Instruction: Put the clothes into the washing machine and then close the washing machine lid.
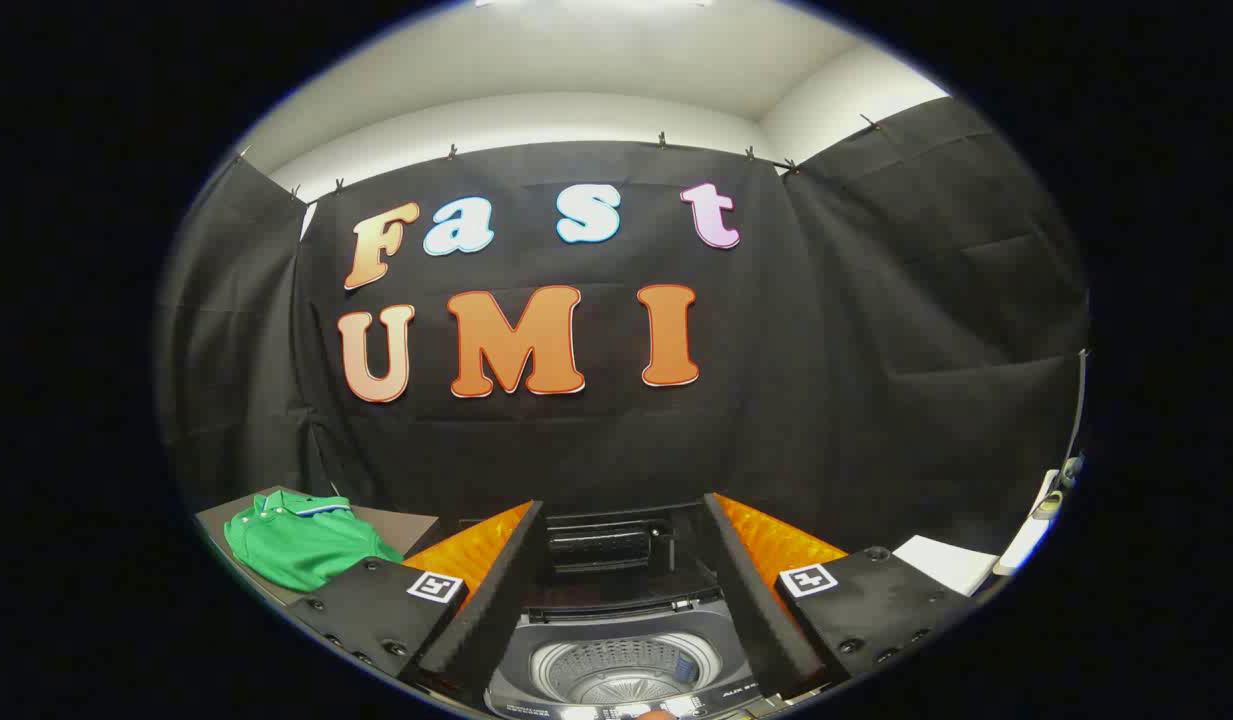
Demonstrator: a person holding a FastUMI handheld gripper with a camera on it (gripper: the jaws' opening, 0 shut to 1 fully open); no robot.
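Hovering over one washing machine (616,665), lid up, drum showing.

Holding the gripper (621,600) with both fingers spread wide apart, gripping nothing; one green shirt (301,540) sitting off left on probably a small table (401,525), well apart from the fingers.

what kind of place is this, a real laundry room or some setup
Most likely a staged recording booth, not a real laundry room. Black cloth hangs clipped as walls, a small top-loading washing machine sits lid-open between the open gripper fingers, and a green shirt waits on a table left of it.
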